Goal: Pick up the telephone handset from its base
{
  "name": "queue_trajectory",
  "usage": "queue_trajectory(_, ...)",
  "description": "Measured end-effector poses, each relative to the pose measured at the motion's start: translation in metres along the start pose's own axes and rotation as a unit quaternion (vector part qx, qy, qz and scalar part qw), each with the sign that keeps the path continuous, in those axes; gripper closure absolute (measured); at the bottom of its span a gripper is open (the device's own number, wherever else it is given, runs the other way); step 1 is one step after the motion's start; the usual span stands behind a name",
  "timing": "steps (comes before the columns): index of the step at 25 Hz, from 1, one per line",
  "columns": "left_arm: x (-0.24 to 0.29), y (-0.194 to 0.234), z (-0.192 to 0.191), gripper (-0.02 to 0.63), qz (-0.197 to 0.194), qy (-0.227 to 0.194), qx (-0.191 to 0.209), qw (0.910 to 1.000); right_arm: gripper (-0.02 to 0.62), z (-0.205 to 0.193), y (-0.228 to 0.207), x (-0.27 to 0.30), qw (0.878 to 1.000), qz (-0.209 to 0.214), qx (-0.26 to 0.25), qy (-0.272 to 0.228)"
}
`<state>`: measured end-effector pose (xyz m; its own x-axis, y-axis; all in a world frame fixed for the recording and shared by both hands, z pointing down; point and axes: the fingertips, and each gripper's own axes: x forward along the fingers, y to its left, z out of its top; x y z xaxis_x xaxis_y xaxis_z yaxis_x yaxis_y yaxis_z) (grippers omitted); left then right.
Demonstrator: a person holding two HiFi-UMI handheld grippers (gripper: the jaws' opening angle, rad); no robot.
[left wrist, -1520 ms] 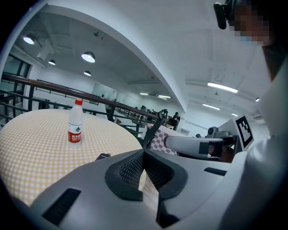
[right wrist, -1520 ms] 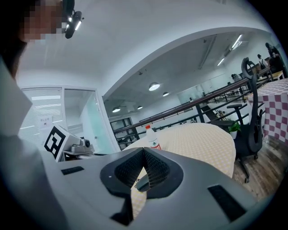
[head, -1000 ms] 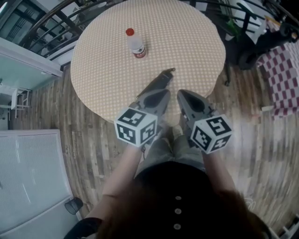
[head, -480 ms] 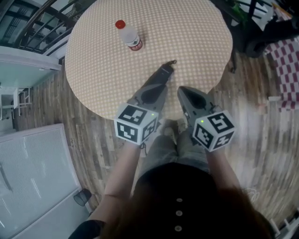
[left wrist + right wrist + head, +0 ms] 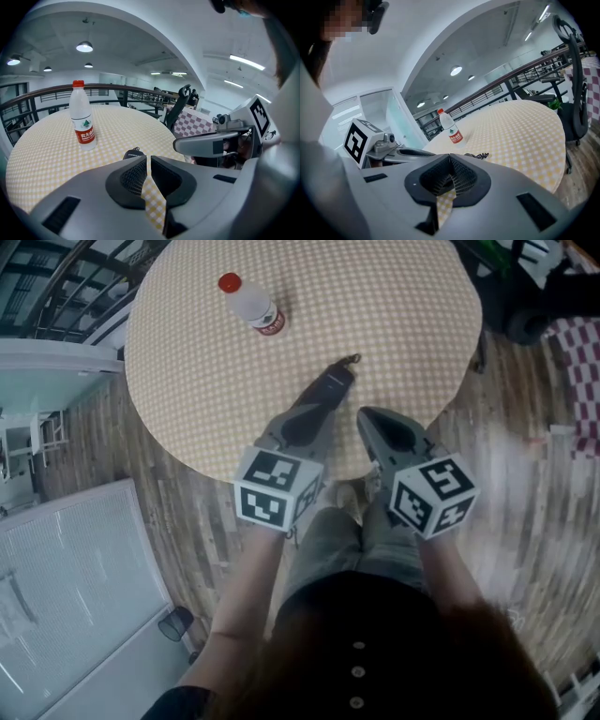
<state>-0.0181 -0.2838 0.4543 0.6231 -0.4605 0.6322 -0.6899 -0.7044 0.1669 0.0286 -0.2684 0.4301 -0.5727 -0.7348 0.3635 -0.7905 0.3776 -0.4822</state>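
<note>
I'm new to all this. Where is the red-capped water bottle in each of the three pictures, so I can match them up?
Head view: the water bottle is near the top, left of centre.
Left gripper view: it stands upright, left of centre, at mid-height.
Right gripper view: it is small, near the middle of the picture.
Shared landmark: the round table with its yellow checked cloth, on which the bottle stands in all three views.

A round table [image 5: 394,324] covered in yellow-and-white checked cloth stands on a wood-plank floor [image 5: 525,512]. Toward its far left edge a clear plastic bottle [image 5: 251,306] with a red cap and red label stands upright. Well apart from it, nearer the near edge, lies a small black object [image 5: 350,360] with a looped cord.
</note>
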Motion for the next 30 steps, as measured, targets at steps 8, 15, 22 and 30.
queue_trajectory(8,0.016,0.012,-0.013,0.495,0.019,0.039,0.013,0.9990,0.586,-0.010,-0.011,0.011,1.000,0.004,0.013,0.018)
queue_trajectory(15,0.028,0.023,-0.026,0.442,0.039,0.082,0.037,0.9952,0.586,-0.019,-0.021,0.014,0.999,0.001,0.025,0.028)
queue_trajectory(22,0.032,0.037,-0.033,0.406,0.059,0.120,0.064,0.9890,0.586,-0.024,-0.034,0.017,0.999,-0.003,0.037,0.037)
queue_trajectory(30,0.041,0.038,-0.045,0.357,0.046,0.163,0.064,0.9835,0.586,-0.038,-0.035,0.018,0.997,0.006,0.046,0.055)
